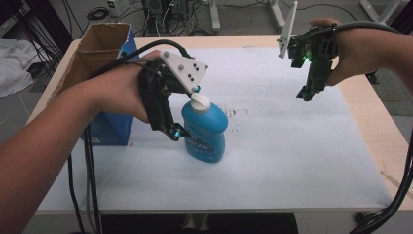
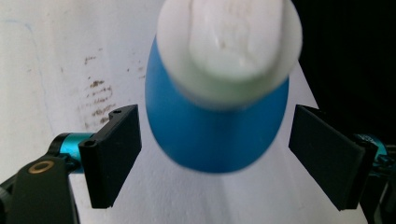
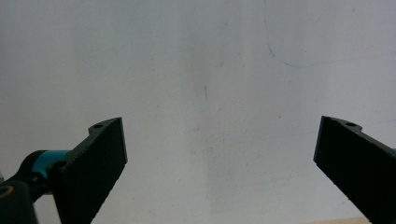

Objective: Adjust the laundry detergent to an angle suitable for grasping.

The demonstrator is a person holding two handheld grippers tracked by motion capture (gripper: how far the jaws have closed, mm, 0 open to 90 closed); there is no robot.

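Surface: white sheet over a table [image 1: 292, 161], cables behind.
Bottle: blue detergent bottle [image 1: 205, 131], white cap [image 1: 199, 102], upright left of centre.
My left gripper [image 2: 215, 154]: jaws apart, straddling the bottle, not touching.
My right gripper [image 1: 306, 95]: jaws apart, far right corner.
Handling: smooth plastic, likely slippery; grip the waist.
Nearby: cardboard box [image 1: 104, 53] at left edge, close behind my left hand.

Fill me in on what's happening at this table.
A person works with a tool in each hand. The left tool is at a blue bottle with a white cap, which stands upright on the white mat. Its jaws are open, either side of the bottle with gaps, so nothing is gripped. The right tool hovers open over bare mat, away from the bottle. An open box sits at the left.
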